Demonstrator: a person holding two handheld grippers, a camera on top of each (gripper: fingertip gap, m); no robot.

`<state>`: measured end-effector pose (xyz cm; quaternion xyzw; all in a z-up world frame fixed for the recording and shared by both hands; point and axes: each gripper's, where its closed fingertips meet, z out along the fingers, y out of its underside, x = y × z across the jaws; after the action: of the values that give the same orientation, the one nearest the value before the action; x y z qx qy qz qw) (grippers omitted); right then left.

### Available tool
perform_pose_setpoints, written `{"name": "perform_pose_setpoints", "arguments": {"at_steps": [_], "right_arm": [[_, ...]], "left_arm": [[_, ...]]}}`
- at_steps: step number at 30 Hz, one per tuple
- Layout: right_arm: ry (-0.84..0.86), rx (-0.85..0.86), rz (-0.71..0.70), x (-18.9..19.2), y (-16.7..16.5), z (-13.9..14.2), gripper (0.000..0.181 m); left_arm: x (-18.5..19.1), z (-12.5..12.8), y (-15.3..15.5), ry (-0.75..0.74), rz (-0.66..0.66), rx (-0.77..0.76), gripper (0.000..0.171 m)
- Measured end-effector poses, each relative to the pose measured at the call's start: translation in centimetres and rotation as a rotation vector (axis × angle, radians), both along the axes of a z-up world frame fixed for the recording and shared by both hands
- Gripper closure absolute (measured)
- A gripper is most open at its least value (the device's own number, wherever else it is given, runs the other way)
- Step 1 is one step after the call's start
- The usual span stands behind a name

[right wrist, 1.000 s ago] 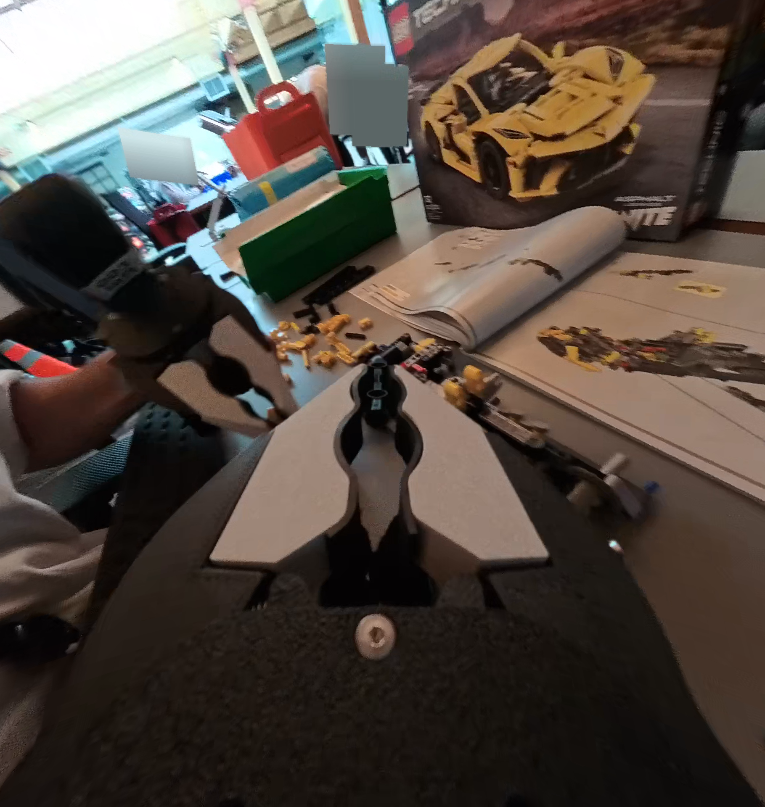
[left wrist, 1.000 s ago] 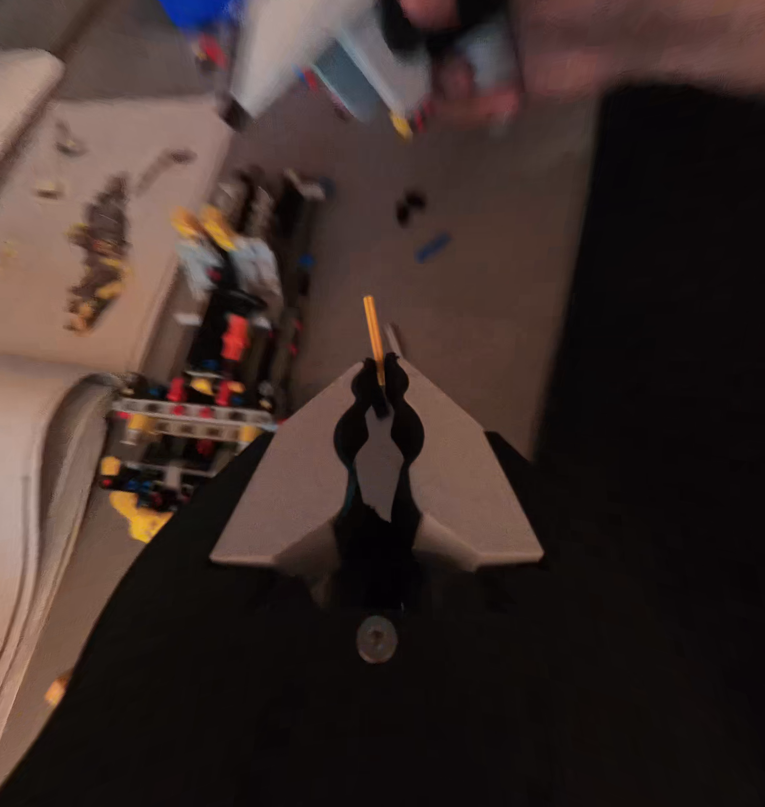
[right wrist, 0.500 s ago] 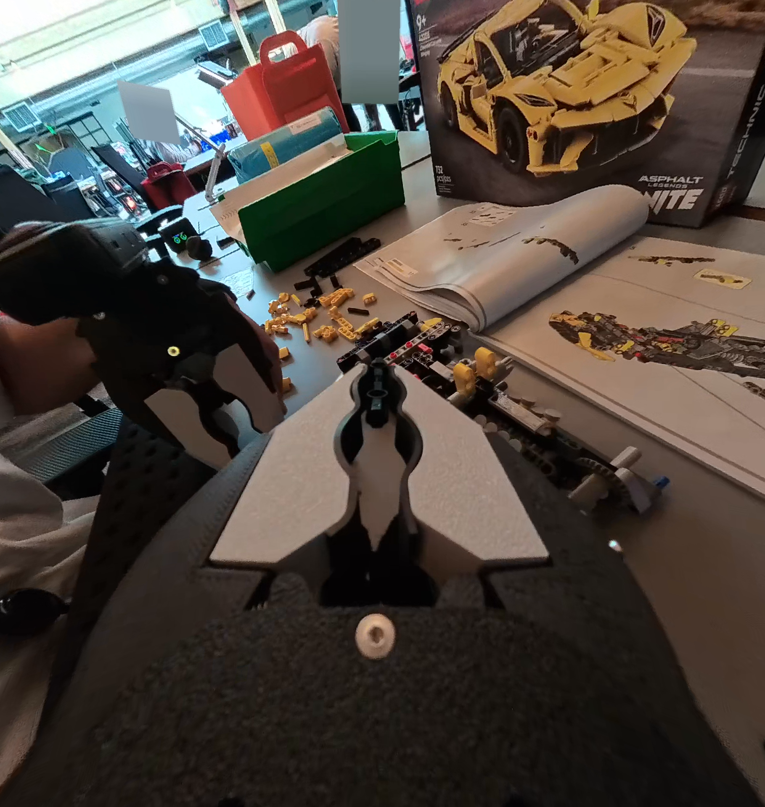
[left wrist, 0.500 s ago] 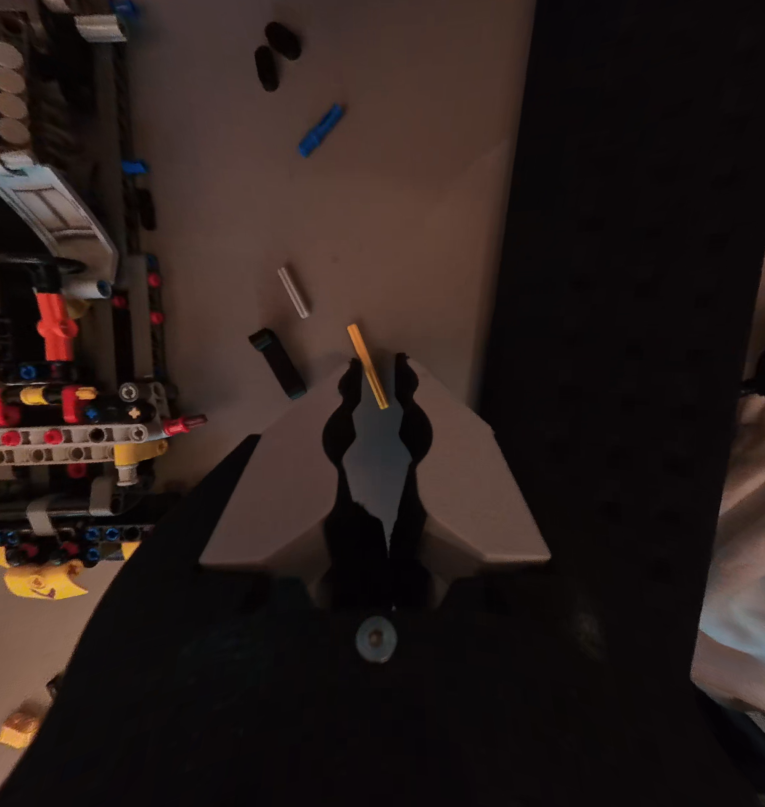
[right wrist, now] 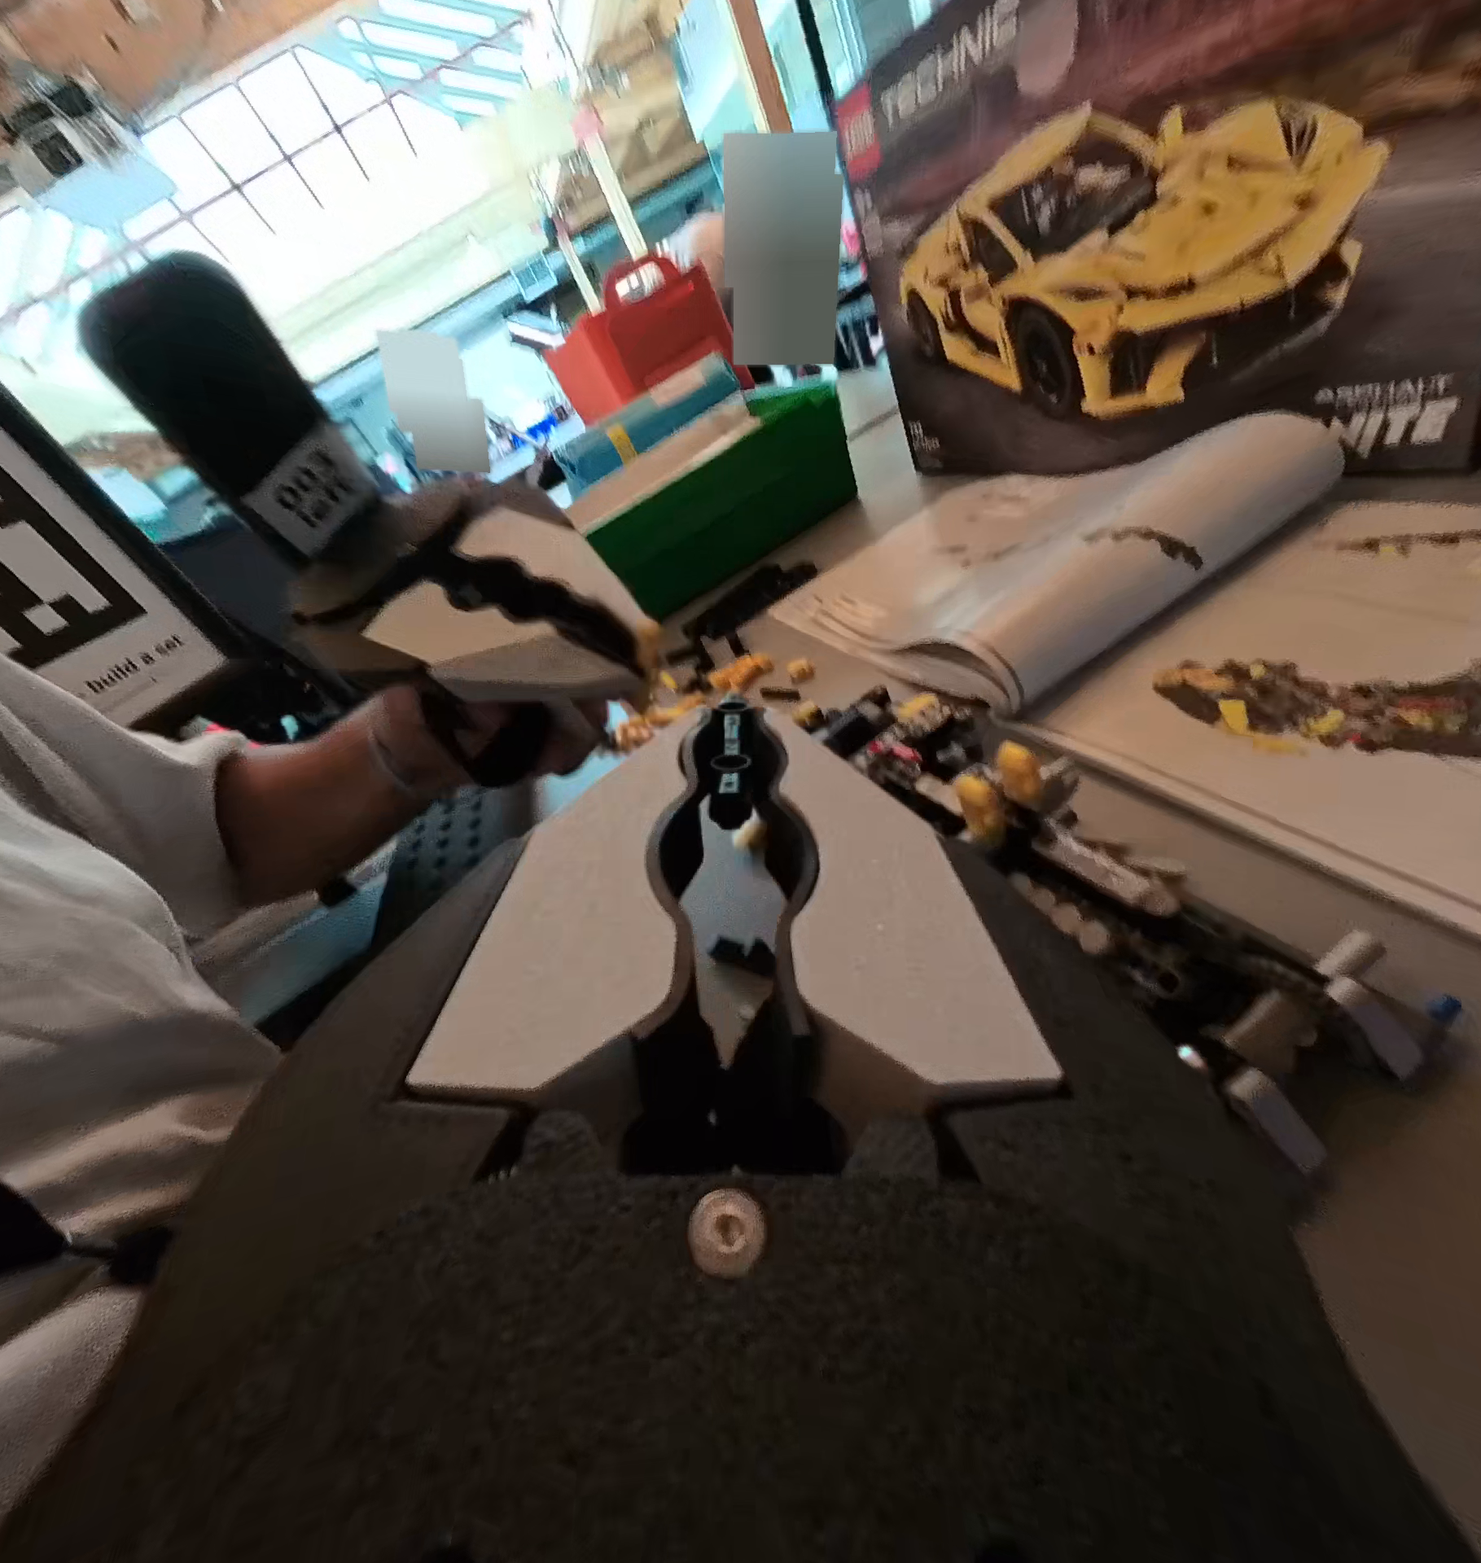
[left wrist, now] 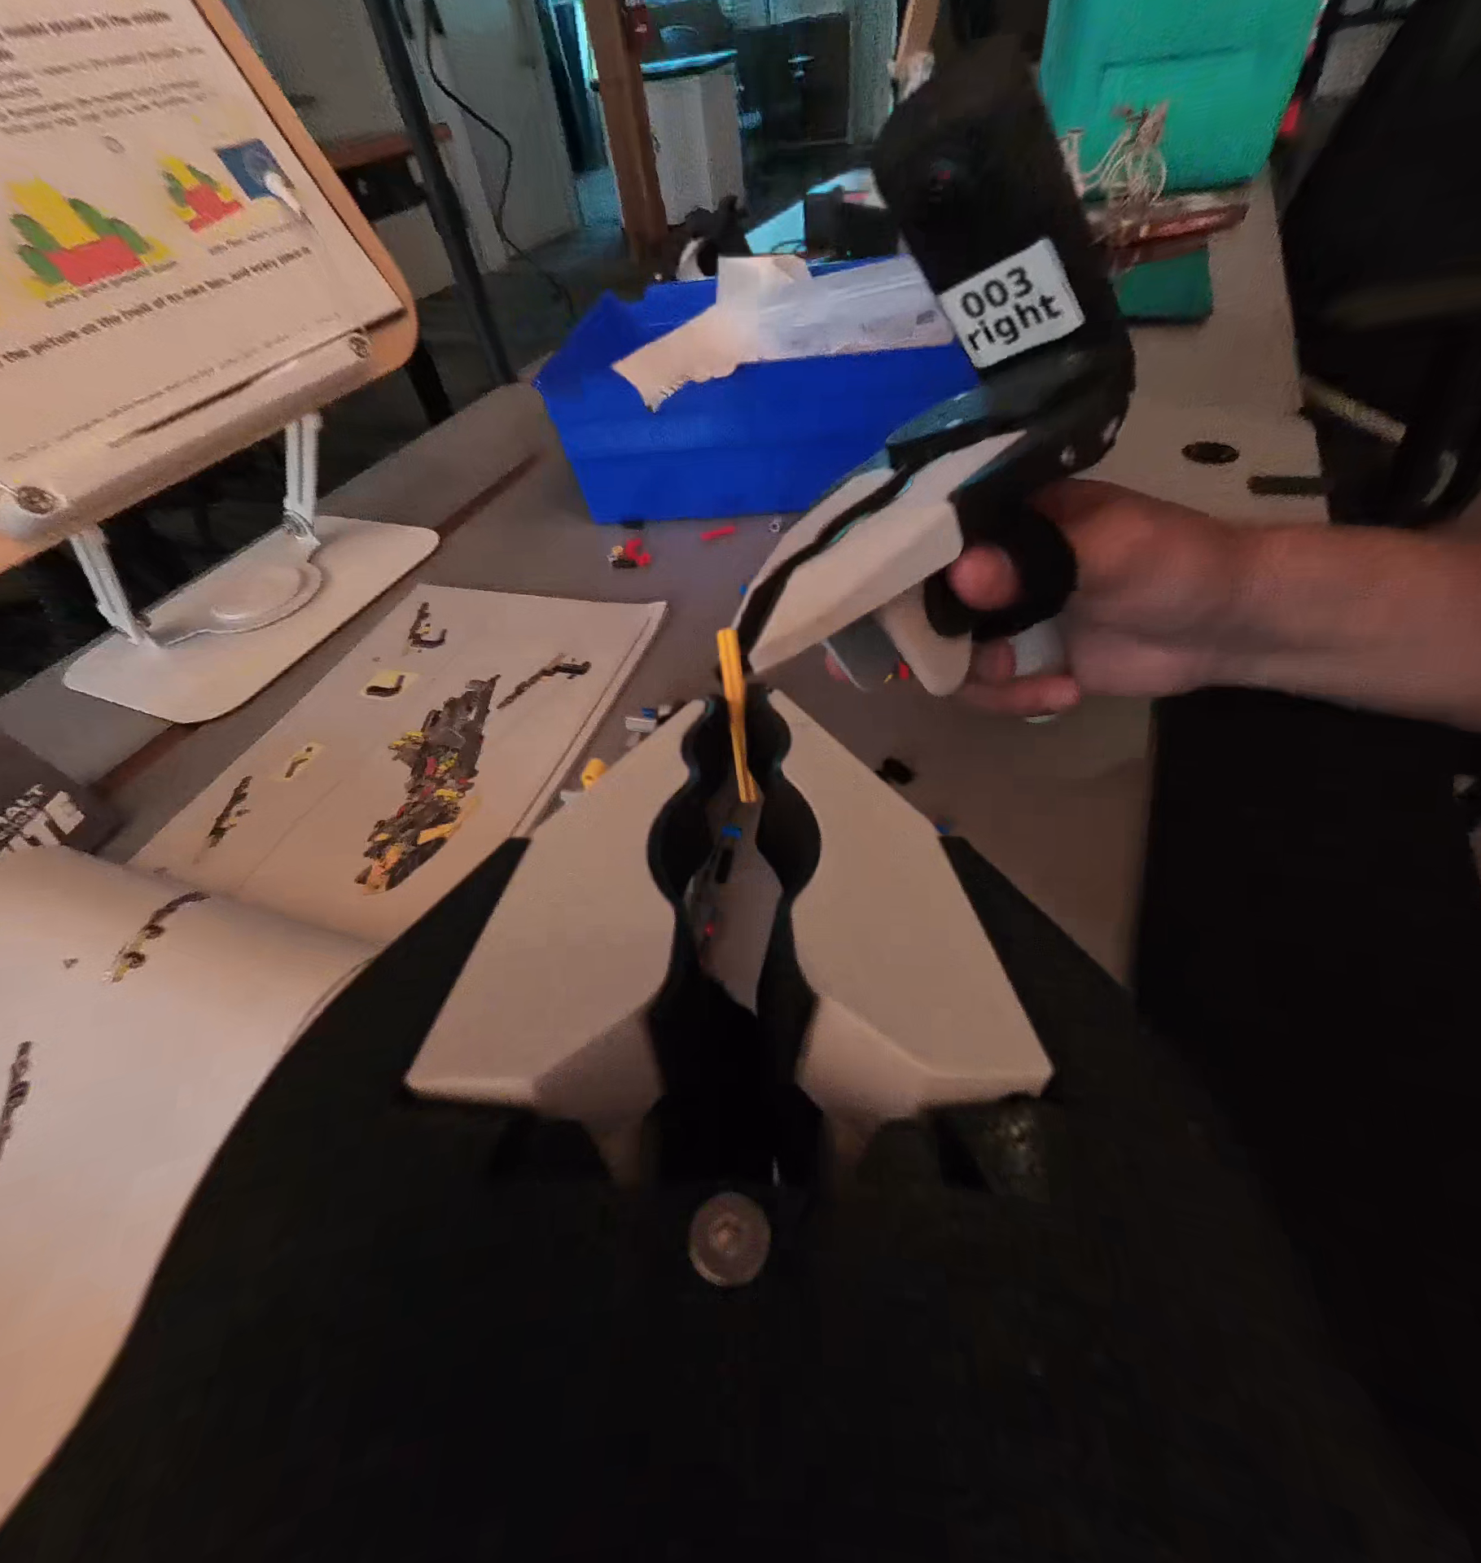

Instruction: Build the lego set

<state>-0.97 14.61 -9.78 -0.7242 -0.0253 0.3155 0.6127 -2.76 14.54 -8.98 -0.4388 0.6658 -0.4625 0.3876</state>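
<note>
My left gripper (left wrist: pixel 732 706) is shut on a thin yellow axle (left wrist: pixel 735 727) that sticks up out of its tips. The axle's top end is next to the tip of my right gripper (left wrist: pixel 749 655), which a hand holds at the right. In the right wrist view my right gripper (right wrist: pixel 730 715) is shut on a small black piece (right wrist: pixel 730 765) with holes. The left gripper (right wrist: pixel 639 655) comes in from the left, its tip close to the black piece. The part-built black and yellow chassis (right wrist: pixel 1058 846) lies on the table to the right.
An open instruction booklet (right wrist: pixel 1100 584) and the set's box (right wrist: pixel 1185 254) lie behind the chassis. A green bin (right wrist: pixel 720 524) and loose yellow and black pieces (right wrist: pixel 745 672) sit beyond the tips. A blue bin (left wrist: pixel 745 423) and a paper stand (left wrist: pixel 170 279) stand in the left wrist view. Less than 4 cm separates the two grippers' tips.
My left gripper has swung up from facing the table and carried the yellow axle to my right gripper's tip. My right gripper still holds the black piece.
</note>
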Motion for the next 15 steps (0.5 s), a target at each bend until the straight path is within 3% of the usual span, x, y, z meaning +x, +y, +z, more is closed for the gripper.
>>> {"name": "perform_pose_setpoints", "arguments": {"at_steps": [2,5,15], "right_arm": [[0.013,0.066,-0.029,-0.2,0.1,1.6,0.175],[-0.007,0.072,-0.042,-0.8,0.4,1.6,0.175],[-0.029,0.079,0.020,-2.3,0.7,1.7,0.175]], "left_arm": [[0.3,0.2,0.1,-0.016,-0.007,-0.067,0.170],[0.4,0.2,-0.2,-0.028,-0.028,-0.141,0.170],[0.6,-1.0,-0.6,-0.004,-0.037,-0.164,0.170]]}}
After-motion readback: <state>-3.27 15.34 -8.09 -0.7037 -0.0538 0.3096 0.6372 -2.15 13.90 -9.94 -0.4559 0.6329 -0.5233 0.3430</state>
